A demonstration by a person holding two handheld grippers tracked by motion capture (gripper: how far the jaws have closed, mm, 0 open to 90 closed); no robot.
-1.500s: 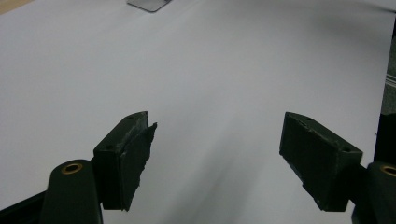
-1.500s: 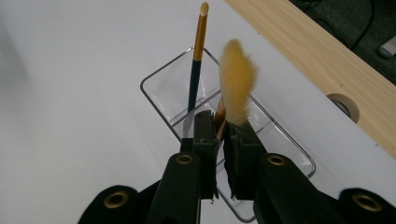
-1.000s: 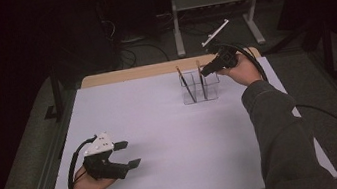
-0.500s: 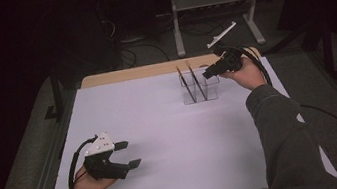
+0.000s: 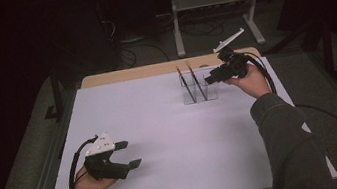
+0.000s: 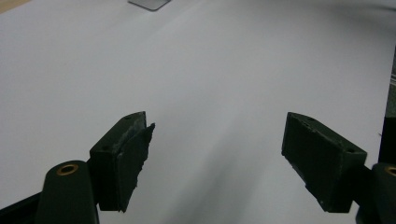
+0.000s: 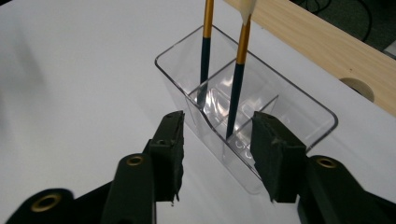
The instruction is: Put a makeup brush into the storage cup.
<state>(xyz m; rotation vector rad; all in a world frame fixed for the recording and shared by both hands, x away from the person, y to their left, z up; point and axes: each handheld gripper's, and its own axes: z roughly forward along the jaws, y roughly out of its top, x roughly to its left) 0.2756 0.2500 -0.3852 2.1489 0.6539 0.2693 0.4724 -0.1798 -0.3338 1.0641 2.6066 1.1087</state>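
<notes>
White table [image 5: 161, 126], clear holder [image 7: 261, 107] with 2 brushes just beyond right hand-held gripper [image 7: 217, 144]

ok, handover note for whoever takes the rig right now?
Left hand-held gripper: open, nothing between its jaws, low over the white table cover, near the front left corner.
Right hand-held gripper: jaws have just been opening, nothing between them, beside the clear plastic divided holder.
Two slim dark-and-gold brushes stand in the holder, in neighbouring compartments.
Done: both brushes in the holder.
Left: probably just drawing the right gripper clear.
</notes>
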